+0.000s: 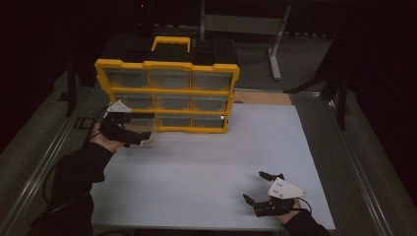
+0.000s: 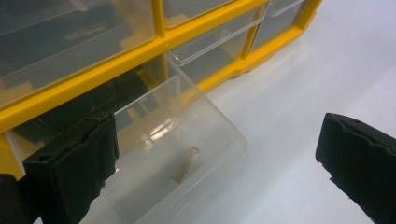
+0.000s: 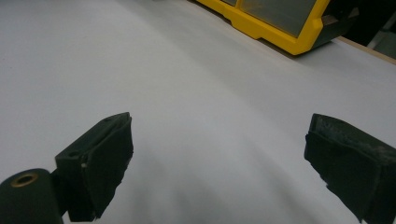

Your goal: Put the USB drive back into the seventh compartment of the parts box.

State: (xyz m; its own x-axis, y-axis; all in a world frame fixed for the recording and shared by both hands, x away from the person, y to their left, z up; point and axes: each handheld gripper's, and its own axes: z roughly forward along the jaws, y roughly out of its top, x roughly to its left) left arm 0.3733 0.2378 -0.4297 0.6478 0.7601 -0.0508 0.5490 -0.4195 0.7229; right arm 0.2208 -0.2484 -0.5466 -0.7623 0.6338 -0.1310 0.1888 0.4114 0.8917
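Yellow-framed organizer (image 1: 167, 91) standing upright at far end of white table (image 1: 206, 172), clear drawers in three rows. Bottom-left drawer (image 1: 145, 140) pulled out toward left gripper (image 1: 142, 140), which sits right at its front, held in left hand (image 1: 105, 137). Right gripper (image 1: 255, 189) parked low near front edge, well apart from organizer, jaws spread, nothing between them.

Left gripper view: clear drawer (image 2: 173, 154) sticking well out of its slot, front wall lying between wide-open jaws, pads not pressing on it, so no hold. Small grey tab (image 2: 187, 163) visible on drawer floor, otherwise looks empty. Risk: drawer hanging far out with no grip; any nudge from left pad could tip it or slide it fully out of frame (image 2: 116, 60) onto table. Closing again off-centre could clamp thin plastic wall crooked and jam drawer in slot.

Right gripper view: bare table (image 3: 187, 93) ahead, organizer corner (image 3: 275, 28) far off, jaws wide apart and empty. Organizer unbraced by this side; hard push or pull on drawer could shift or topple whole upright case.
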